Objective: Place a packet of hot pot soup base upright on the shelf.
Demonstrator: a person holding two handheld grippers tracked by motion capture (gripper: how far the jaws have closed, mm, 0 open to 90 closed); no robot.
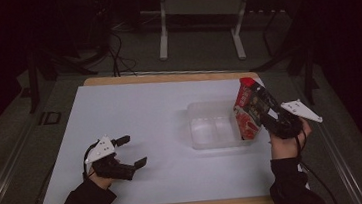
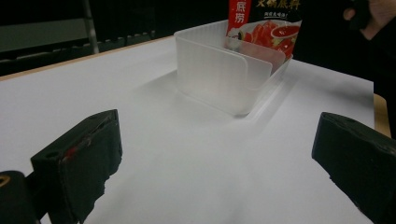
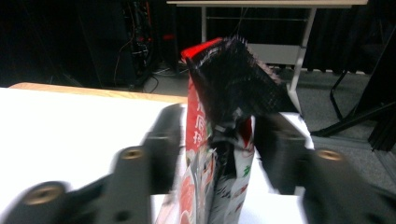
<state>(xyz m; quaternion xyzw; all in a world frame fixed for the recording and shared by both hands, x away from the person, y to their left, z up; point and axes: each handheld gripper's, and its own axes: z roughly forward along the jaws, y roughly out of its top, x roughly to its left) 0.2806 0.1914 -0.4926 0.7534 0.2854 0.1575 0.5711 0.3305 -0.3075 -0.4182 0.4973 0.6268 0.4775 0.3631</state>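
1. We see a clear rectangular plastic bin with a middle divider (image 1: 212, 129) resting right of centre on the white tabletop (image 1: 134, 111), well inside every edge.
2. The right gripper (image 1: 265, 111), at 3 o'clock from the bin, has its jaws clamped on a red and black printed food pouch (image 1: 248, 109), held upright with its lower end over the bin's right compartment; whether it touches the bin floor we cannot tell.
3. The left gripper (image 1: 131, 151) sits at 8 o'clock from the bin, jaws wide apart, holding nothing.
4. Bare white surface lies between the left gripper and the bin, and out to the tabletop's far and left wooden edges.
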